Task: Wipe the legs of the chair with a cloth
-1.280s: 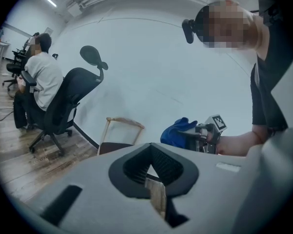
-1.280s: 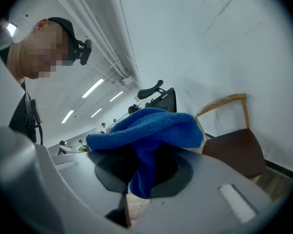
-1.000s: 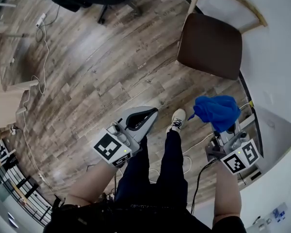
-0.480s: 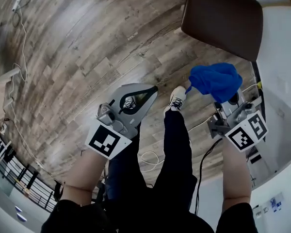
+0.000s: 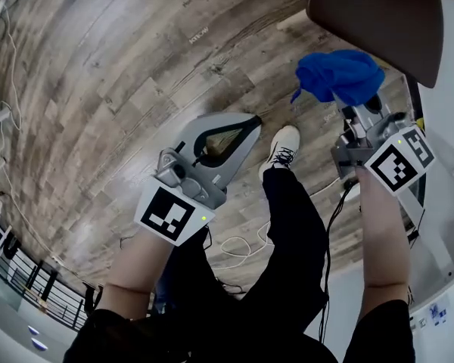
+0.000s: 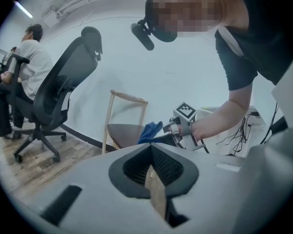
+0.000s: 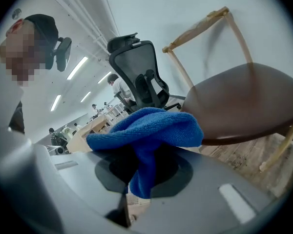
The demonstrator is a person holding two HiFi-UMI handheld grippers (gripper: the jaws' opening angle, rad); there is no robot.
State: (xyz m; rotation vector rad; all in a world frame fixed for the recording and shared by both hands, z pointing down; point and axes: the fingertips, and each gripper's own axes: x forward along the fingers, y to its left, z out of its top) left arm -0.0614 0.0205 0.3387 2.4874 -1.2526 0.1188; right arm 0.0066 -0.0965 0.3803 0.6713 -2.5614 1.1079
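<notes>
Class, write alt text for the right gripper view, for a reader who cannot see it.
The right gripper is shut on a bunched blue cloth, held in front of a wooden chair with a brown seat and pale legs. A black office chair stands further back.

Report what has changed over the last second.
The person stepped toward the wooden chair, carrying the right gripper and its blue cloth close to the seat's edge. Unchanged: the cloth stays clamped, and the left gripper stays shut and empty.
</notes>
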